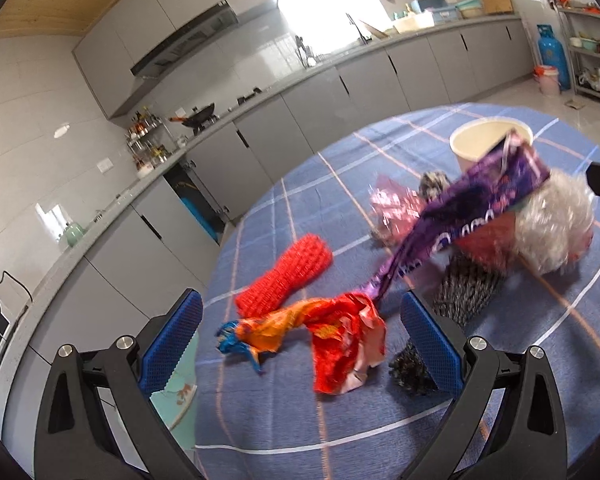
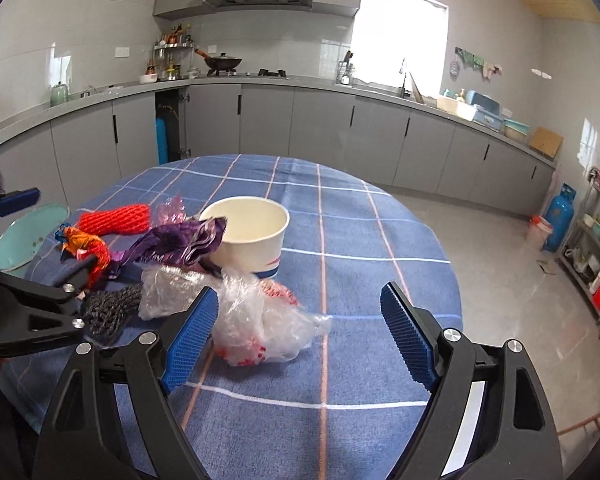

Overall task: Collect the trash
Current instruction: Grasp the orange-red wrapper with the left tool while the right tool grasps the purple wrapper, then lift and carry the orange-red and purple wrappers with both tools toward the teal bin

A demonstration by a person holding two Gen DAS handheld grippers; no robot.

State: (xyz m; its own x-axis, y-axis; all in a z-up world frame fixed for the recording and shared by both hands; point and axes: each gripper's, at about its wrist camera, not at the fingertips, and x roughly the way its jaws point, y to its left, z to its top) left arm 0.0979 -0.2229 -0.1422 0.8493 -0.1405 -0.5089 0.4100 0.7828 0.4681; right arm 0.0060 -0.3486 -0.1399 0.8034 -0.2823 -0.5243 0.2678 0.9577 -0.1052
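Standing mid-table on the blue plaid tablecloth (image 2: pixel 340 216), the white paper bowl (image 2: pixel 249 236) looks empty inside, a purple wrapper (image 2: pixel 172 246) draped over its rim. Both the left gripper (image 1: pixel 300 340) and right gripper (image 2: pixel 296 334) gape apart, holding nothing. The orange-red wrapper (image 1: pixel 332 336) and clear plastic bag (image 2: pixel 260 320) lie between their fingers; dark mesh (image 1: pixel 460 292) beneath is hard to identify.

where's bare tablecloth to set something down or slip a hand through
Free: the tablecloth right of the paper bowl out to the table edge, and the strip beyond the bowl. Crowded: left of the bowl, where the purple wrapper, red foam net, orange wrapper and clear plastic bag bunch together.
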